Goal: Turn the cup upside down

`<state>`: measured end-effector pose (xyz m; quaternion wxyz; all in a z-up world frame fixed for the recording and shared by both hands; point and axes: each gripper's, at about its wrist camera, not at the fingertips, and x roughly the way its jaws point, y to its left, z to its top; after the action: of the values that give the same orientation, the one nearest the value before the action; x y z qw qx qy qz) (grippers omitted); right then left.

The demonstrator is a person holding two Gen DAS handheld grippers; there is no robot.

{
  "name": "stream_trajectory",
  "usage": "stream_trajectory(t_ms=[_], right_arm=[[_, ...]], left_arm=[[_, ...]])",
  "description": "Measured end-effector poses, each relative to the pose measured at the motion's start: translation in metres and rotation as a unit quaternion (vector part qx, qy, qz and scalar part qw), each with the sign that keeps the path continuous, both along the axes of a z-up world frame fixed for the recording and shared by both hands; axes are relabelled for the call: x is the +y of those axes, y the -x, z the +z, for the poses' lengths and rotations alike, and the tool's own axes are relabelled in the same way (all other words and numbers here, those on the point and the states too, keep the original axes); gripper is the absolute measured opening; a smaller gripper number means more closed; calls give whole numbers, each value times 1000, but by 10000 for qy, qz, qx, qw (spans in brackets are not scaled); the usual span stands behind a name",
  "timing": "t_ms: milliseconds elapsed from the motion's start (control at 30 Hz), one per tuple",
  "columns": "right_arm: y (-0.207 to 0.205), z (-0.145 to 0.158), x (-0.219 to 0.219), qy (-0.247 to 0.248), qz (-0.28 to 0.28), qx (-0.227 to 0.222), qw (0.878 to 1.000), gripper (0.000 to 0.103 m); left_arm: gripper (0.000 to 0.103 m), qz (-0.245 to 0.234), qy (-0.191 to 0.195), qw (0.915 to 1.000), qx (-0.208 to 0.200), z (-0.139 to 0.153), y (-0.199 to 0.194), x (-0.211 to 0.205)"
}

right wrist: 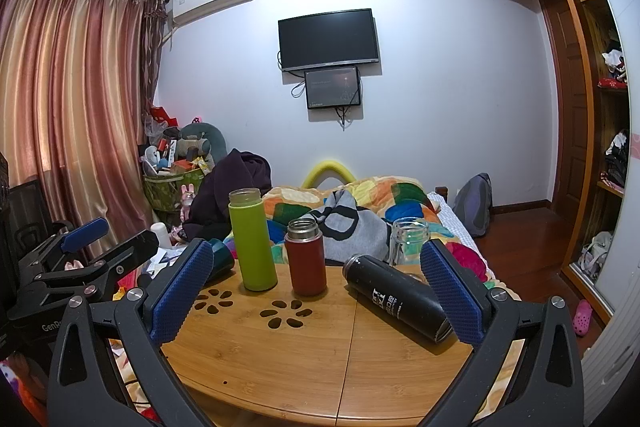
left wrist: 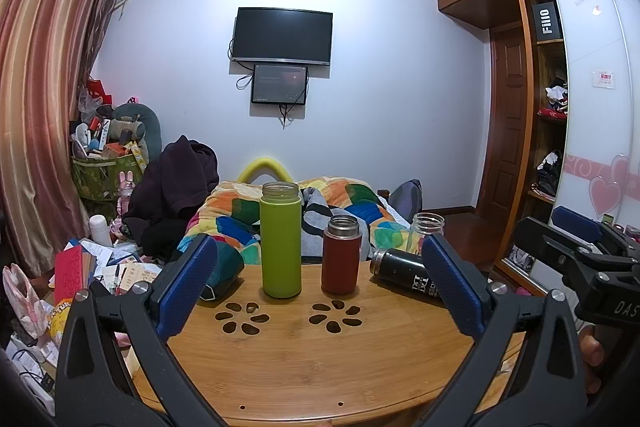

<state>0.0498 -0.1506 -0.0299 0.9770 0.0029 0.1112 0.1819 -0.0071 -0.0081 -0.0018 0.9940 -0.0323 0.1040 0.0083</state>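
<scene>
A green cup (left wrist: pixel 281 241) (right wrist: pixel 252 241) and a red cup (left wrist: pixel 341 255) (right wrist: pixel 306 258) stand upright and lidless on the round wooden table (left wrist: pixel 304 359) (right wrist: pixel 304 355). A black cup (left wrist: pixel 404 277) (right wrist: pixel 394 297) lies on its side at the right. A clear glass jar (left wrist: pixel 427 231) (right wrist: pixel 408 241) stands behind it. A dark teal cup (left wrist: pixel 224 269) (right wrist: pixel 220 259) lies on its side at the table's left edge. My left gripper (left wrist: pixel 320 283) is open and empty, short of the cups. My right gripper (right wrist: pixel 316 291) is open and empty, its right finger (right wrist: pixel 454 297) beside the black cup.
A bed with a colourful quilt (left wrist: pixel 352 203) (right wrist: pixel 384 199) lies behind the table. Clutter and papers (left wrist: pixel 100 263) fill the floor at the left. A wardrobe (left wrist: pixel 552 107) stands at the right. Each gripper shows in the other's view, the right gripper (left wrist: pixel 580 251) and the left gripper (right wrist: pixel 84 259).
</scene>
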Motion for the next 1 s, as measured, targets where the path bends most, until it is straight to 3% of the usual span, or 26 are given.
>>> stream_trajectory(t_ms=[367, 500, 767, 1000], right_arm=[[-3, -3, -4, 8, -55, 29, 10000, 103], [-15, -12, -14, 7, -205, 158, 9997, 103], [-44, -38, -43, -43, -439, 583, 9973, 103], [-64, -60, -58, -14, -557, 867, 9947, 103]], left_arm=[[103, -226, 52, 9996, 178, -6, -18, -4], [103, -406, 96, 9986, 333, -20, -52, -11], [103, -590, 279, 9864, 1510, -64, -162, -22], [103, -459, 40, 9815, 1860, -84, -221, -38]])
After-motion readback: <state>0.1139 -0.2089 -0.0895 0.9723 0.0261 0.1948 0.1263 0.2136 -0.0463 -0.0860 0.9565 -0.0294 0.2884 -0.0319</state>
